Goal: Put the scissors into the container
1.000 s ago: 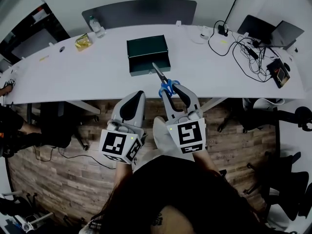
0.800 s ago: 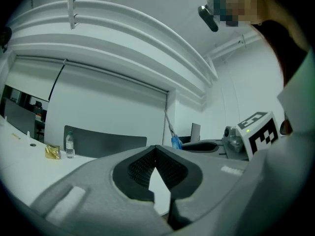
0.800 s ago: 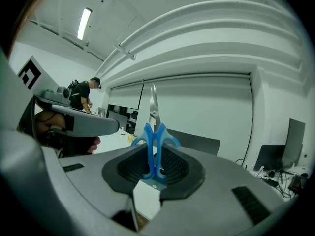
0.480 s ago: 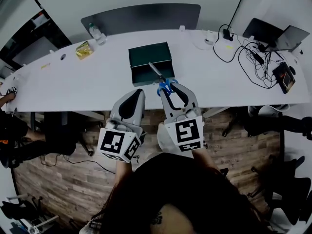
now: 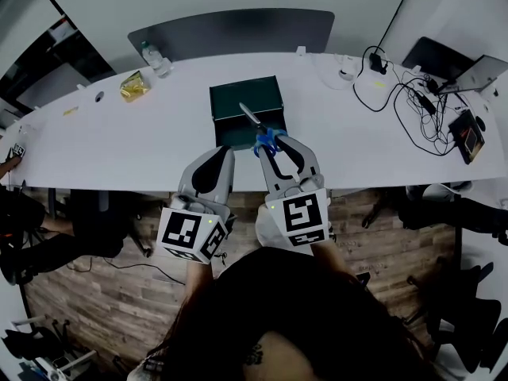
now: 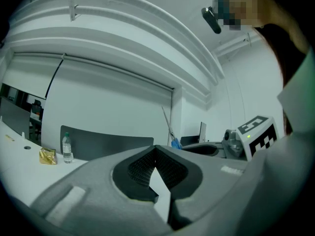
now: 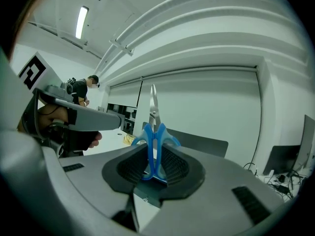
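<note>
the right gripper (image 7: 153,162) has its jaws closed on the blue handles of the scissors (image 7: 153,132). the loops sit on edge between the pads and the shut blades stick straight out past the jaws. the left gripper (image 6: 155,155) has its jaws drawn together with nothing in them, and it hangs just beside the right one.

in the head view the scissors (image 5: 255,125) are in the air. their handles are over the near edge of the container (image 5: 238,96), and the tip reaches out over the dark box on the desk (image 5: 119,133).

the grip is the main risk. only the smooth, rounded loops are pinched, so the long blades could swing in the pads and droop or twist if the gripper (image 5: 275,144) tips.

letting go from here is chancy too. with the handles over the front wall, the scissors could catch on the rim, see-saw and slide back onto the desk or off its near edge to the floor. a low, fast push could drive the tip into the box wall and shove the light box away. the idle left gripper (image 5: 224,152) is near enough to bump the right one.
</note>
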